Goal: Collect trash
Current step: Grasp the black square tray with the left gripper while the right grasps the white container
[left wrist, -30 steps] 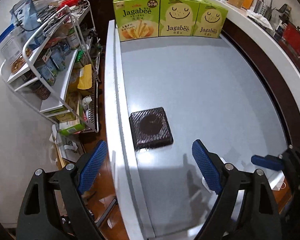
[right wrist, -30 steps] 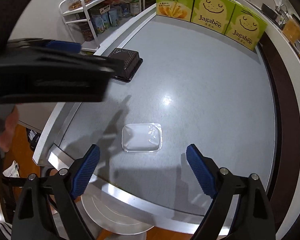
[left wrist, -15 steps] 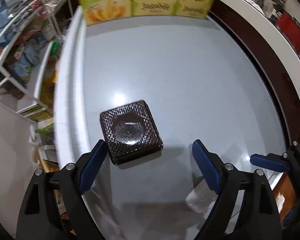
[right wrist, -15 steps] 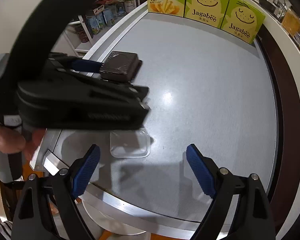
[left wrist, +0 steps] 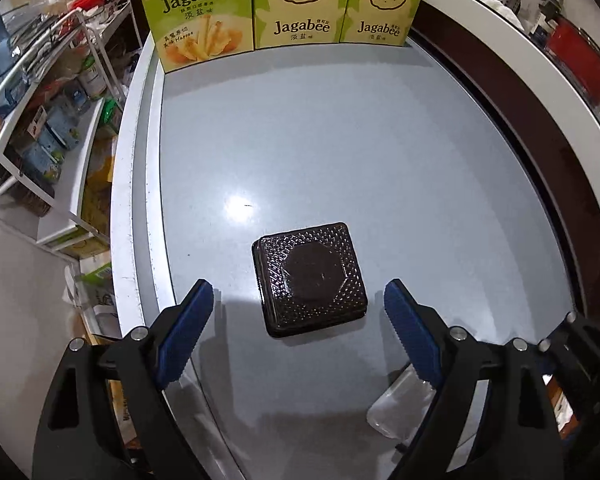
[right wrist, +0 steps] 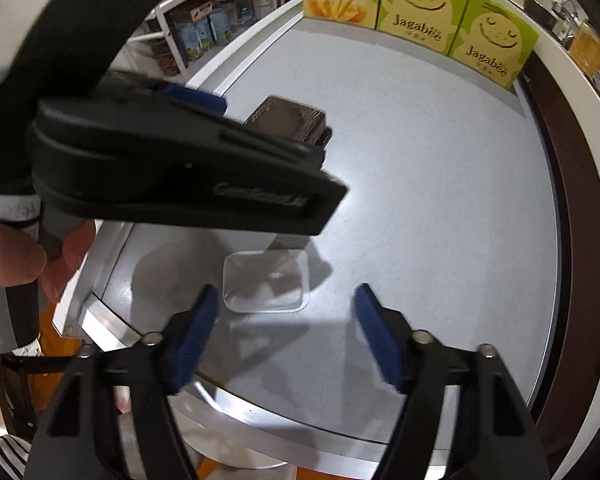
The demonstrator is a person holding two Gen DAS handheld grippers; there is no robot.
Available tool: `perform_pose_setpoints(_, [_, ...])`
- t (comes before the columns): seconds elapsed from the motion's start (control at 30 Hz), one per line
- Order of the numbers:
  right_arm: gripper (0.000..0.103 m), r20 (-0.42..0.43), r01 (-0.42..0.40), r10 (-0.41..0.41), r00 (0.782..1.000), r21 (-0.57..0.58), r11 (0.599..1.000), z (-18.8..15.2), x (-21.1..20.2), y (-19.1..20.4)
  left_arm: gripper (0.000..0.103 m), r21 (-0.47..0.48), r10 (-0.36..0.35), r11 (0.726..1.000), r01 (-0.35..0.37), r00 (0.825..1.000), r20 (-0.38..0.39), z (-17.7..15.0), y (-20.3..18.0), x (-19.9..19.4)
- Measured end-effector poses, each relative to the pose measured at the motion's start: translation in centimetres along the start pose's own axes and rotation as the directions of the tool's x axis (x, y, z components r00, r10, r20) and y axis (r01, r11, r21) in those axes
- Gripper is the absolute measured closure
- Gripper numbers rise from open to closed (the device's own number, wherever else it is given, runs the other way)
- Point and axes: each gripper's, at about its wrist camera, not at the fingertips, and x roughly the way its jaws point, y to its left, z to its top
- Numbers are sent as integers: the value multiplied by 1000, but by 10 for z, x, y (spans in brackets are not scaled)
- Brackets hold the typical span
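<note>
A dark brown patterned plastic tray [left wrist: 310,278] lies upside down on the grey table [left wrist: 340,140]. My left gripper [left wrist: 298,312] hovers over it, open, its blue fingers either side of the tray's near edge without touching. The same tray [right wrist: 288,118] shows in the right wrist view behind the left gripper's body. A clear plastic tray [right wrist: 266,280] lies near the table's front edge. My right gripper [right wrist: 288,312] sits just short of it, its jaws closing with nothing between them. Part of that clear tray [left wrist: 400,410] shows behind the left gripper's right finger.
Three green Jagabee boxes [left wrist: 284,8] stand in a row at the table's far edge. A white wire rack [left wrist: 40,92] full of packaged goods stands left of the table. A hand [right wrist: 16,252] holds the left gripper's handle. A dark counter rim [left wrist: 540,152] curves along the right.
The left gripper has swung right and down from the table's left edge to sit over the dark tray. The right gripper's fingers have drawn closer together.
</note>
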Motion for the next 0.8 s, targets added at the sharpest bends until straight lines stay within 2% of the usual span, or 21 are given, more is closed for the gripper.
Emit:
perform_pose_setpoints(0.07, [46, -7, 6, -6, 1000, -13, 1000, -3, 2, 3, 16, 7, 3, 1000, -3, 1000, 2, 1, 0, 0])
perform_pose_setpoints(0.1, [48, -6, 8, -8, 1000, -18, 1000, -3, 3, 4, 25, 8, 2, 1000, -3, 1000, 3, 0, 0, 0])
perform_pose_setpoints(0.13, [50, -6, 12, -12, 1000, -23, 1000, -4, 3, 5, 29, 8, 1, 1000, -1, 1000, -3, 0, 0, 2])
perform_pose_setpoints(0.33, [50, -9, 13, -13, 1000, -23, 1000, -4, 4, 3, 32, 2, -1, 1000, 1, 1000, -7, 0, 1, 3])
perform_pose_setpoints(0.37, [51, -8, 12, -12, 1000, -24, 1000, -4, 4, 3, 33, 4, 3, 1000, -3, 1000, -6, 0, 0, 4])
perform_pose_setpoints(0.4, [52, -7, 11, -11, 1000, -27, 1000, -4, 4, 4, 40, 5, 3, 1000, -3, 1000, -9, 0, 0, 4])
perform_pose_setpoints(0.5, [66, -2, 15, -15, 1000, -39, 999, -4, 3, 2, 47, 0, -5, 1000, 5, 1000, -7, 0, -1, 4])
perform_pose_setpoints(0.67, [89, -3, -1, 1, 1000, -29, 1000, -5, 1, 1, 48, 2, -6, 1000, 6, 1000, 1, 0, -2, 1])
perform_pose_setpoints(0.8, [92, 6, -6, 6, 1000, -21, 1000, -8, -1, -1, 48, 0, -12, 1000, 12, 1000, 10, -1, -1, -2])
